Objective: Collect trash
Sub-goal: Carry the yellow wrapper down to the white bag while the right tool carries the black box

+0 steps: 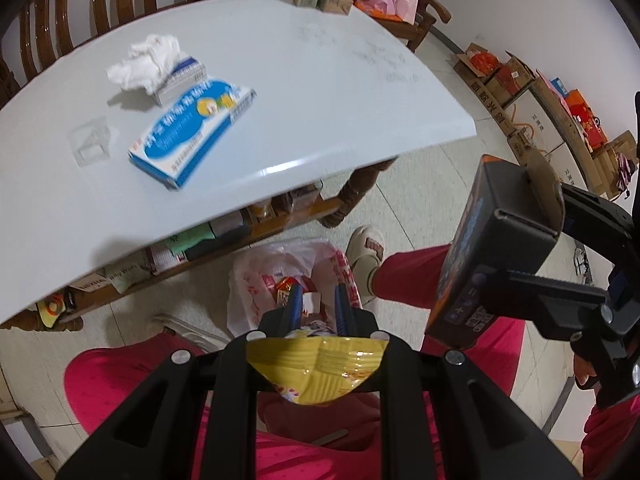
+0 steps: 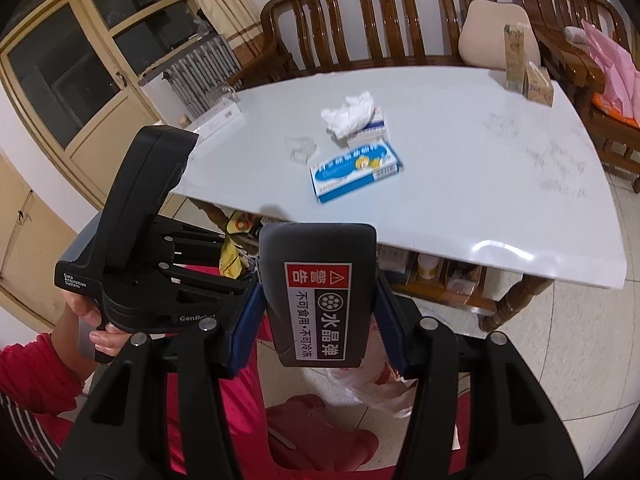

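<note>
Left wrist view shows our left tool (image 1: 317,300) pinching the yellow wrapper (image 1: 316,368) right above the bin bag (image 1: 256,280), right tool (image 2: 318,316) clamping the dark box (image 2: 320,292) beside it, so we'd release only once squarely over that bag's mouth.

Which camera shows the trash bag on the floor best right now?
The left wrist view: the bag's open mouth and the trash inside sit just beyond the left gripper. The right wrist view catches only a crumpled white edge behind the black box.

tissue (image 1: 146,62) on small box (image 1: 182,80) | carton (image 1: 192,132) beside | table (image 1: 320,92)
</note>
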`<state>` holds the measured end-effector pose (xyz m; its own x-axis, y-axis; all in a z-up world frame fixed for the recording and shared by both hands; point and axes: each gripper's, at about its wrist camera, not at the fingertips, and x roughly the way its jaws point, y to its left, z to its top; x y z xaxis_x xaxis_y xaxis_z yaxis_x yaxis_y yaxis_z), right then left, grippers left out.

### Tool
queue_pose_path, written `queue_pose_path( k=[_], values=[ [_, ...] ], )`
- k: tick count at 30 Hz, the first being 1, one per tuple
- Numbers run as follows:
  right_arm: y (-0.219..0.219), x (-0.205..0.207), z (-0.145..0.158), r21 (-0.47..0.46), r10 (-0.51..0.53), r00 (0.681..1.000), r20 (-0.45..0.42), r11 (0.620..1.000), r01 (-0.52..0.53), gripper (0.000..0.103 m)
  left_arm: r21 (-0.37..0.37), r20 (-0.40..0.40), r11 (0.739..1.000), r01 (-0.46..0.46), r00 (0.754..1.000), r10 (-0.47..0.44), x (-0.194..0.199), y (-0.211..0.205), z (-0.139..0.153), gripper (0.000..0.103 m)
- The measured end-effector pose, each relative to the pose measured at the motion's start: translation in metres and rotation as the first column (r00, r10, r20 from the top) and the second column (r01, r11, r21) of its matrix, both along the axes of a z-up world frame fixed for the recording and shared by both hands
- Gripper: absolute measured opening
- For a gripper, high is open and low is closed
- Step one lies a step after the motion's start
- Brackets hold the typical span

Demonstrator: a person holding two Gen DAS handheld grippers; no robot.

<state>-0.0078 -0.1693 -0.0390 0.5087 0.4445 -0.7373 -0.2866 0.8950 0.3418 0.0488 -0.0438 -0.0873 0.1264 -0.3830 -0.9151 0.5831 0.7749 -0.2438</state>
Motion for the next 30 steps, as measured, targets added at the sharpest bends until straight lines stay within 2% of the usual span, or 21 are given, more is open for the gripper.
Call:
queue_pose_path(
  k=[3, 16, 30],
  values=[
    [0.0, -0.003, -0.014, 0.012, -0.007, 1.0, -0.026, 1.0, 0.007, 0.052, 0.006, -0.025, 1.0, 0.005, 1.0, -0.005, -0.005, -0.001, -0.014, 0.017],
    [-0.001, -0.011, -0.067, -0.035, -0.04, 0.995, -0.095, 0.999, 0.037, 0.052, 0.05, -0.091, 0.999, 0.012, 0.996, -0.007, -0.012, -0.012, -0.072, 0.017],
    [-0.009, 0.0, -0.131, -0.033, -0.104, 0.978, -0.178, 0.994, 0.1, 0.052, 0.095, -0.183, 0.995, 0.012, 0.983, 0.006, -0.006, -0.023, -0.137, 0.017]
  ],
)
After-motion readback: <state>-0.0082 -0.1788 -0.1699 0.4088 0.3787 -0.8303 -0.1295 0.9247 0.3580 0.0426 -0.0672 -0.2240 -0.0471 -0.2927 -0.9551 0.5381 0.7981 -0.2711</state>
